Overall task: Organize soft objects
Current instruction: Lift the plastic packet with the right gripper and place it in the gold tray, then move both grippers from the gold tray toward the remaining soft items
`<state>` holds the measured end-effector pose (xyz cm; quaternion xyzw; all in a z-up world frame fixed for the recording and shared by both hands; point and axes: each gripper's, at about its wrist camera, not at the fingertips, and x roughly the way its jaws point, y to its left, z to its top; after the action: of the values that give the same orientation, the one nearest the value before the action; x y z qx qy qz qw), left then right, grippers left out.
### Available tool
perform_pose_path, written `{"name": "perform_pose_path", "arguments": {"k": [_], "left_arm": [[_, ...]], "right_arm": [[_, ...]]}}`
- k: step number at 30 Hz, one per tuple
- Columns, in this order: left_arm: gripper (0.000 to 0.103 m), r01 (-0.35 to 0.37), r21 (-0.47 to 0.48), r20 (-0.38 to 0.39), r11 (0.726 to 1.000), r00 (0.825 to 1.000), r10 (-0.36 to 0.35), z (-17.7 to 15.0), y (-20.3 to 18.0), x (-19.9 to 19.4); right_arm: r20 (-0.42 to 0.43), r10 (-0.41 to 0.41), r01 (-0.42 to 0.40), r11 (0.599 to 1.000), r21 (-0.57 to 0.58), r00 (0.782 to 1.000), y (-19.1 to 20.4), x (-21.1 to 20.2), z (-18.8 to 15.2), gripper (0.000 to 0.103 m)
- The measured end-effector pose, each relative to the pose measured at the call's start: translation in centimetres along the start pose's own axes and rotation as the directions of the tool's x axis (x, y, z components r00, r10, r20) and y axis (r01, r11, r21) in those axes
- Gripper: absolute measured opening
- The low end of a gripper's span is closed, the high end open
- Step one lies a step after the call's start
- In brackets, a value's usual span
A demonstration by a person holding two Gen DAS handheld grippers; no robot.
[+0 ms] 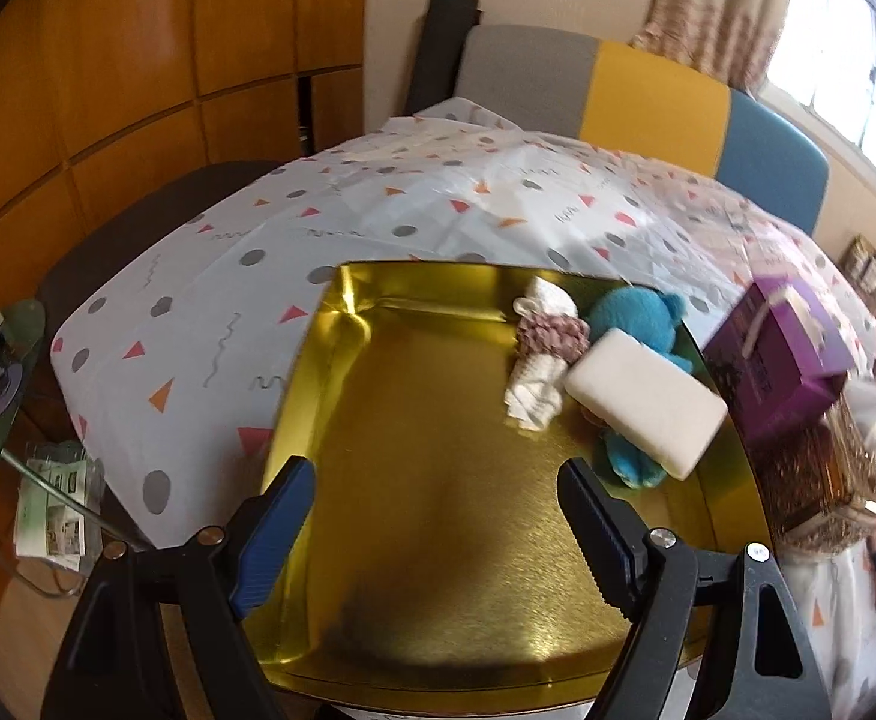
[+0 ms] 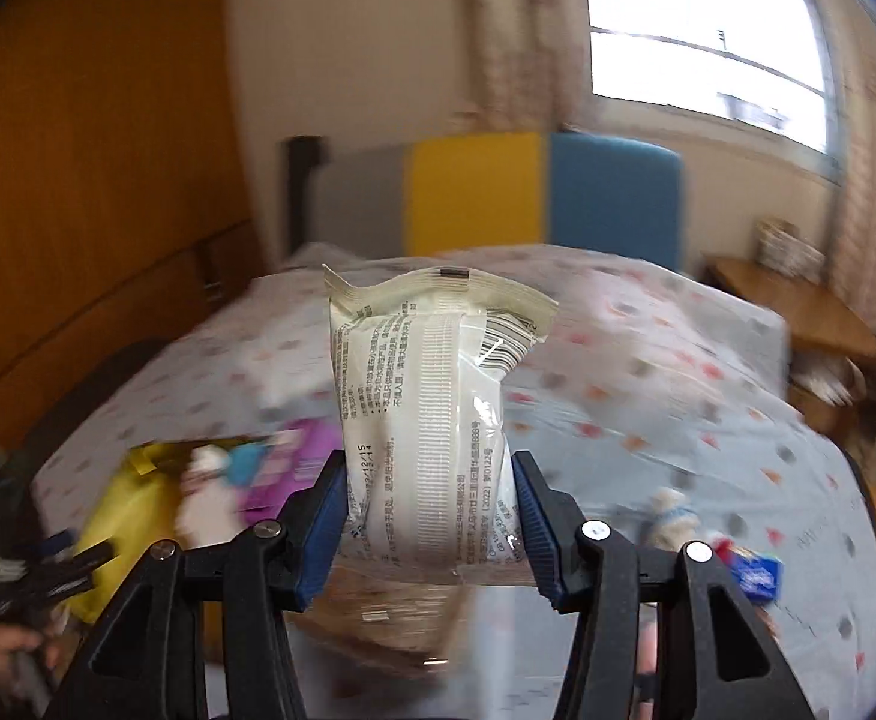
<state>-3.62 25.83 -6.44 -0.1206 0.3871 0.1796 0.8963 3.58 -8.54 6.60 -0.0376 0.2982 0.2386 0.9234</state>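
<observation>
glossy gold tray [image 1: 438, 540], fuzzy blue plush [image 1: 636, 312], crinkly plastic packet [image 2: 426, 396]

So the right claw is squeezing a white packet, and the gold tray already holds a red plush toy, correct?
Nearly. The plush toy in the gold tray is blue, not red, as the left wrist view shows. The right claw is indeed squeezing the white packet.

A tray [image 1: 426, 540] sits on the counter [image 1: 210, 312]. In its far right corner lie a plush toy [image 1: 636, 312], a rolled cloth [image 1: 543, 354] left of it, and a foam block [image 1: 648, 399] on top. A box [image 1: 780, 360] stands right of the tray.
</observation>
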Motion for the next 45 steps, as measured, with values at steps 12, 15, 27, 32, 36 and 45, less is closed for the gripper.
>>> {"name": "perform_pose_path", "arguments": {"k": [12, 15, 27, 32, 36, 45], "left_arm": [[0.086, -0.048, -0.048, 0.03, 0.998, 0.998, 0.049, -0.7, 3.6, -0.9], [0.086, -0.038, -0.063, 0.02, 0.997, 0.999, 0.04, -0.9, 3.9, -0.8], [0.086, -0.015, 0.003, 0.021, 1.0, 1.0, 0.014, -1.3, 1.6, -1.1], [0.086, -0.012, 0.025, 0.022, 1.0, 1.0, 0.012, -1.4, 0.9, -1.3], [0.086, -0.014, 0.047, 0.03, 0.999, 0.999, 0.013, -1.5, 0.3, -1.6], [0.086, 0.004, 0.097, 0.059, 0.995, 0.998, -0.01, -1.4, -1.1, -2.7]], "right_arm": [[-0.373, 0.189, -0.265, 0.95, -0.164, 0.908, 15.1, 14.1, -7.2, 0.054], [-0.428, 0.144, -0.24, 0.954, -0.18, 0.892, 15.5, 16.1, -8.6, 0.054], [-0.384, 0.159, -0.233, 0.961, -0.152, 0.909, 13.8, 14.7, -9.1, 0.074], [-0.336, 0.17, -0.236, 0.957, -0.169, 0.927, 13.5, 12.5, -8.3, 0.074], [-0.296, 0.18, -0.241, 0.953, -0.183, 0.938, 13.0, 10.5, -7.8, 0.074], [-0.161, 0.141, -0.162, 0.979, -0.124, 0.977, 7.6, 6.0, -5.8, 0.074]]}}
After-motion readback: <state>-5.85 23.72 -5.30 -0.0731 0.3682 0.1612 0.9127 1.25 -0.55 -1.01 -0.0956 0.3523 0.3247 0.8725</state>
